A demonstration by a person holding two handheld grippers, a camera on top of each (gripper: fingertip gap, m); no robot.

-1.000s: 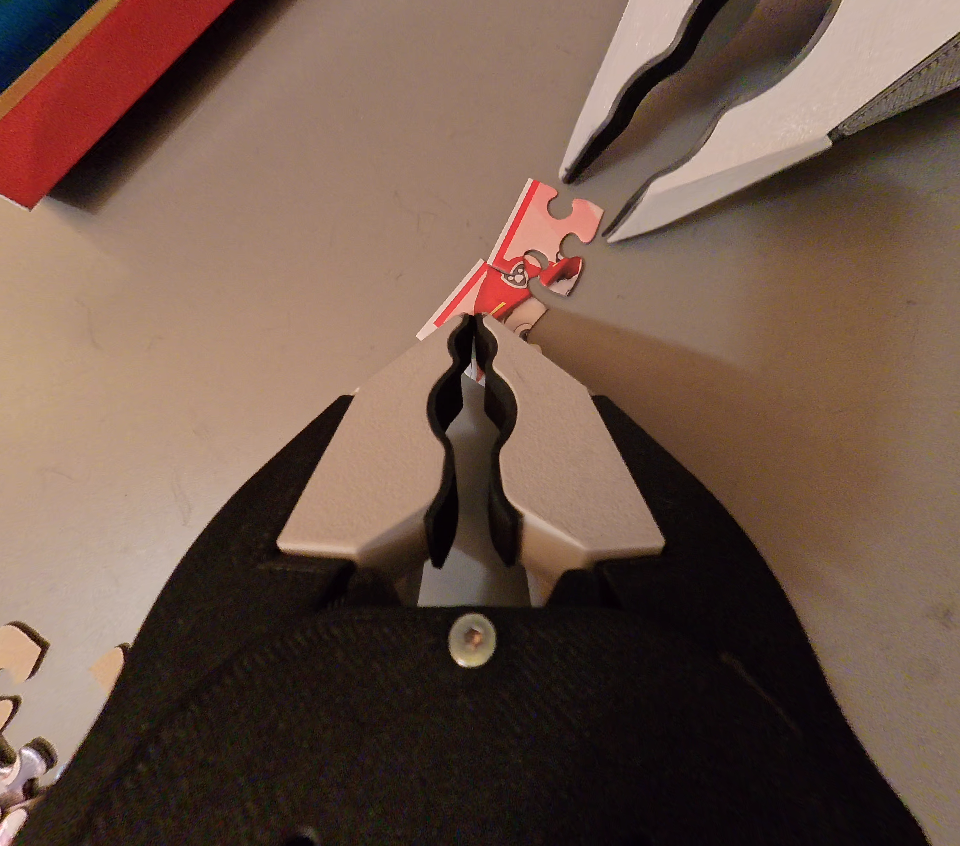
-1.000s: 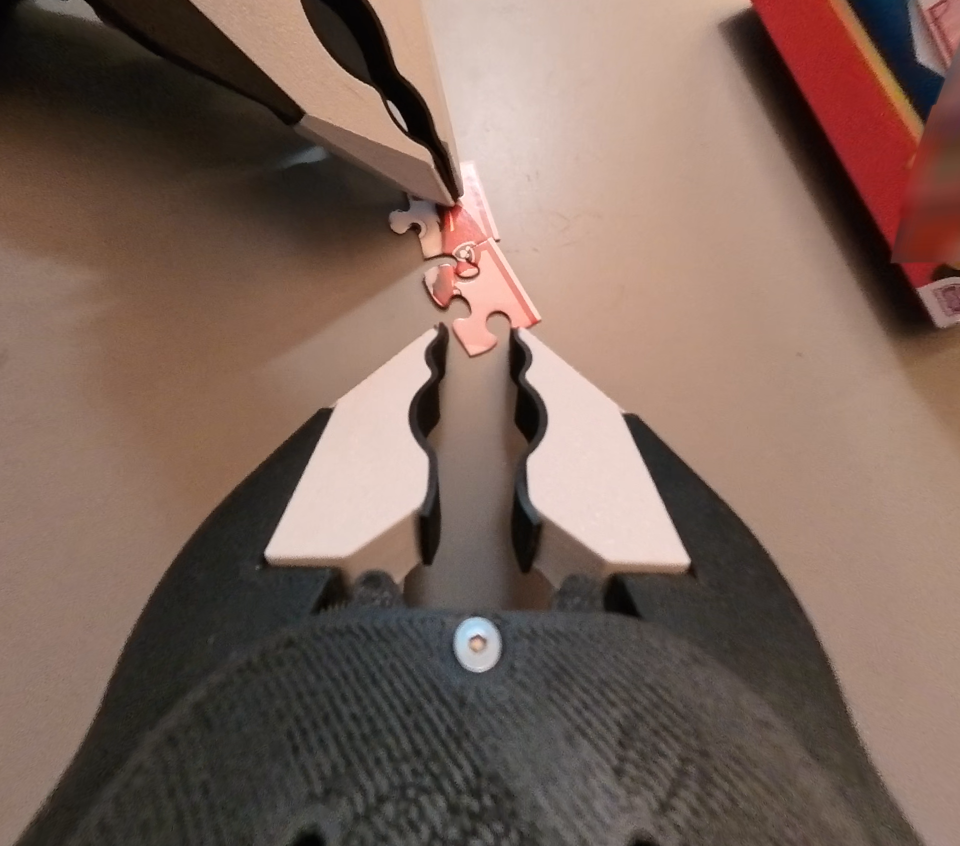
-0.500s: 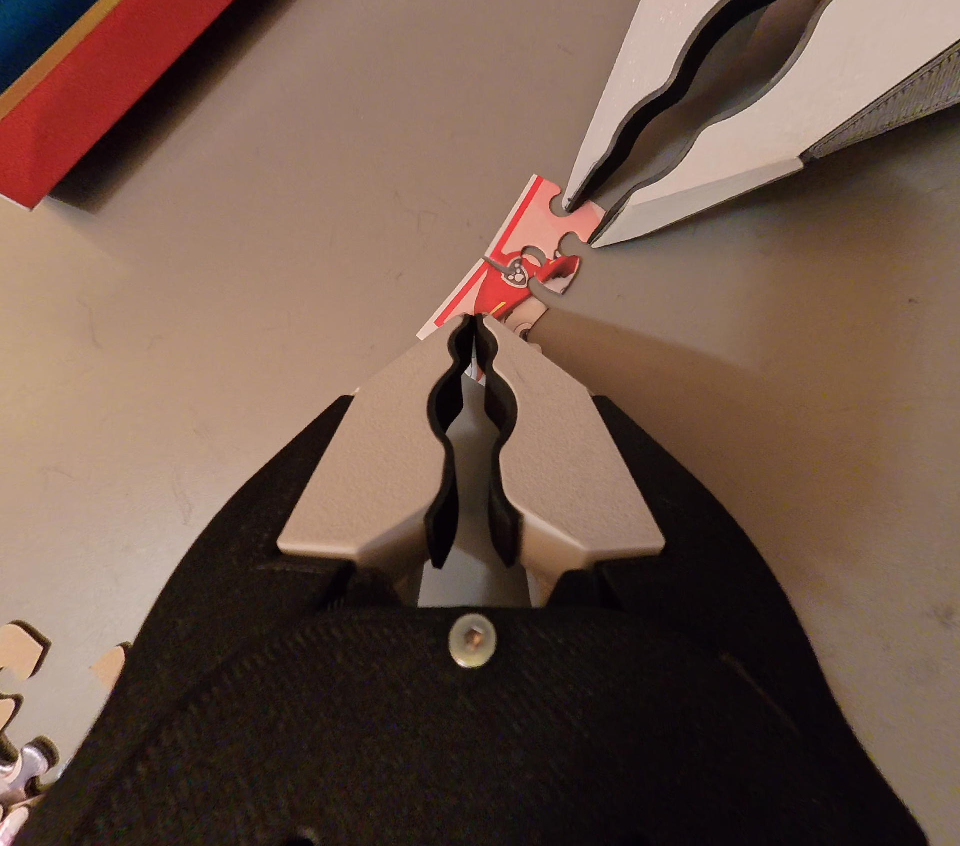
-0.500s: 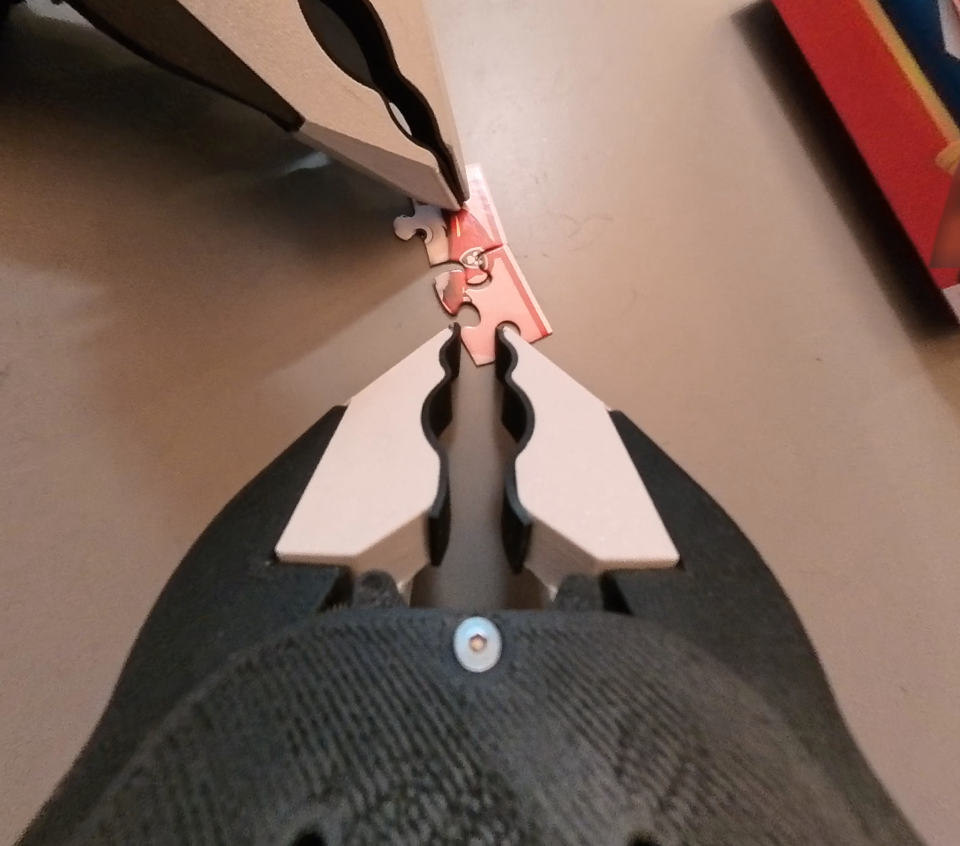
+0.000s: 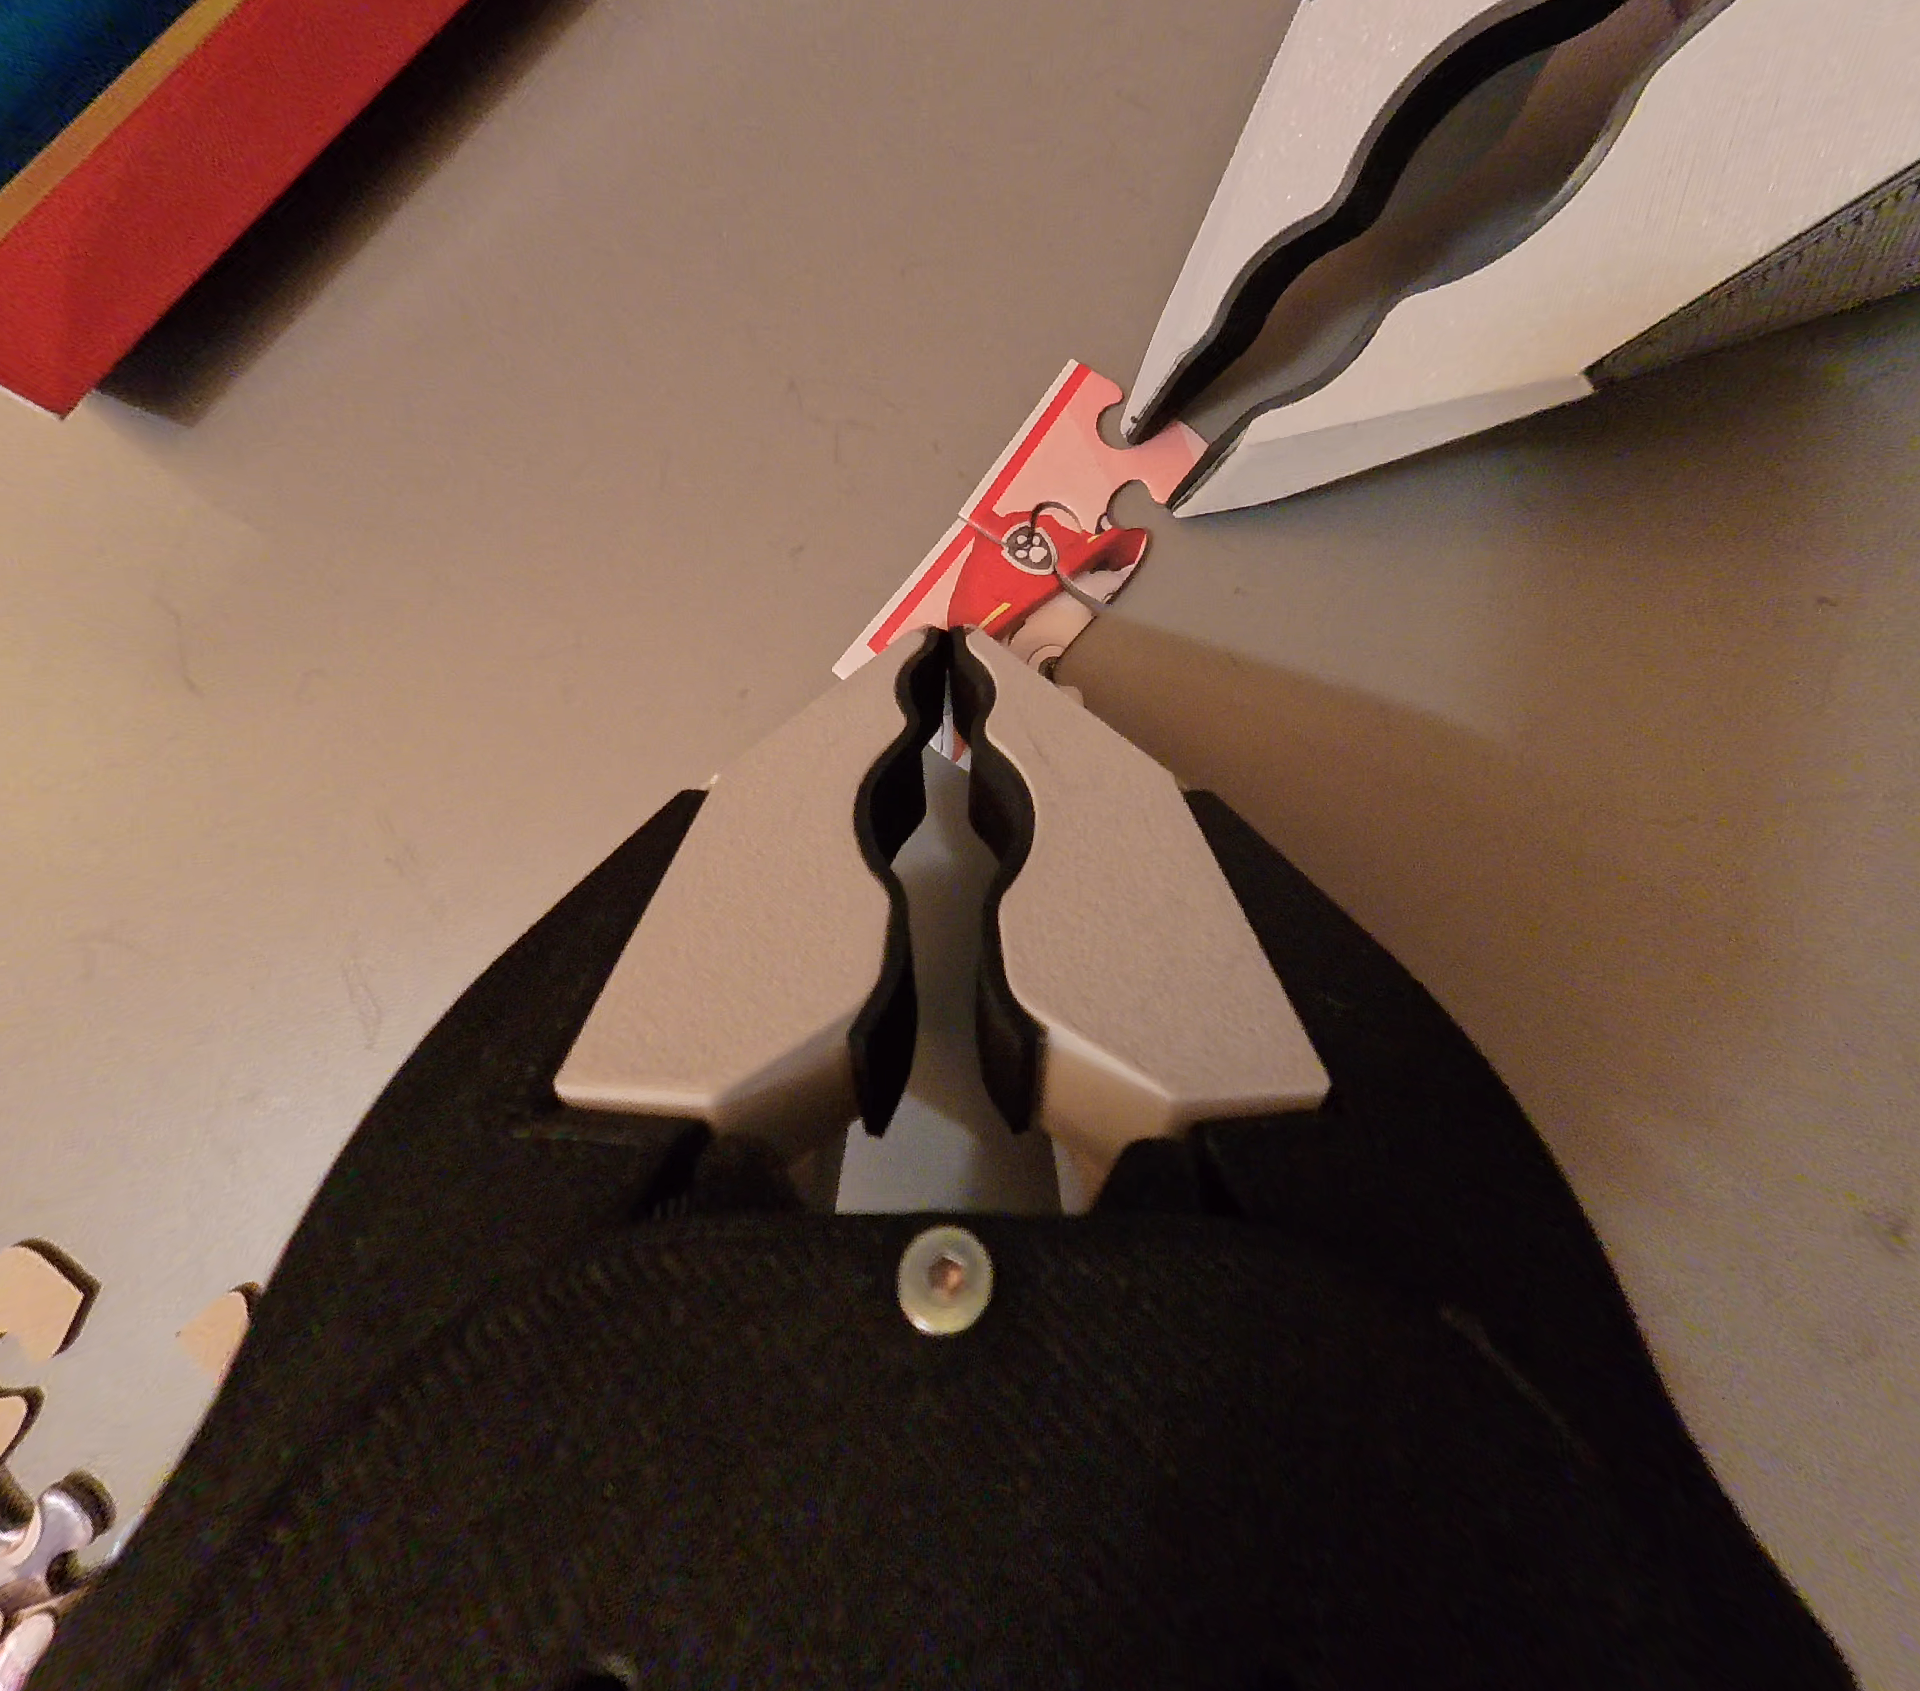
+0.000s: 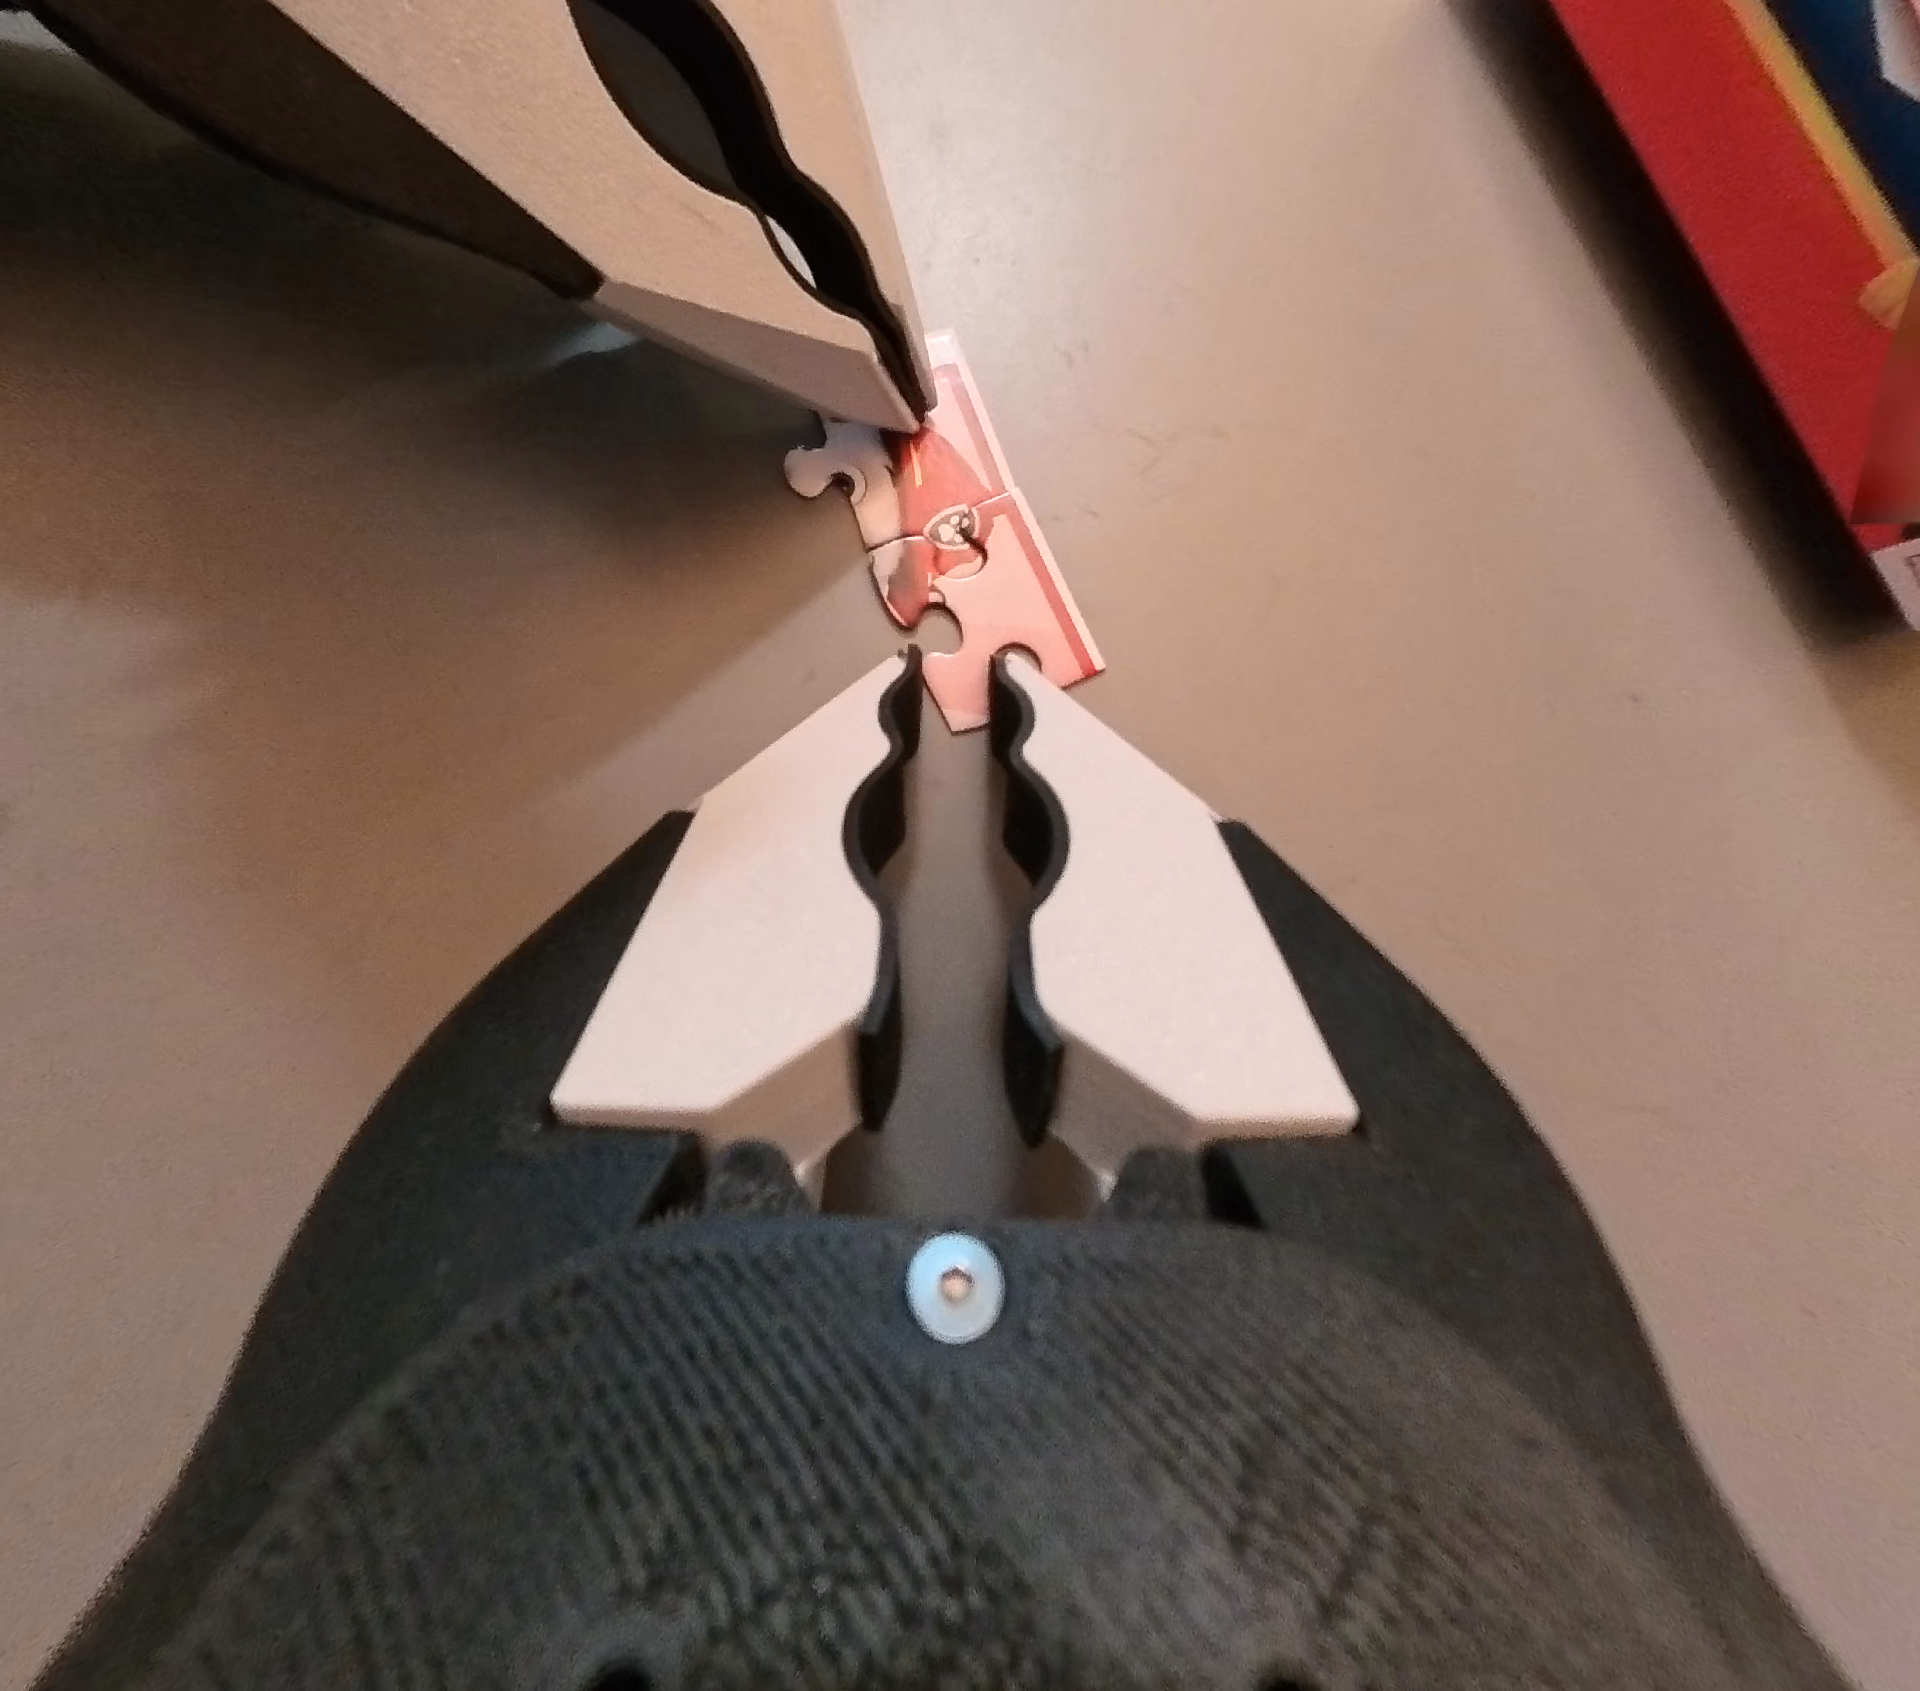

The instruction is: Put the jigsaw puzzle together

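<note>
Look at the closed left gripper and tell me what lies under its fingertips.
Under the left gripper lies the near end of two joined red puzzle pieces, flat on the grey table. The fingers cover that end, so its outline is mostly hidden.

1. Left wrist view: sits just behind the left gripper (image 5: 951,644), looks down along its fingers at the table (image 5: 623,415), very close.
2. Right wrist view: sits just behind the right gripper (image 6: 958,665), looks down and forward at the same table (image 6: 1299,394), just as close.
3. Face each other: each shows the other gripper coming in from the top.
4. Shared: the two joined puzzle pieces (image 5: 1049,540) (image 6: 966,550) in the middle, and the red box (image 5: 239,114) (image 6: 1704,114) at a top corner.
</note>
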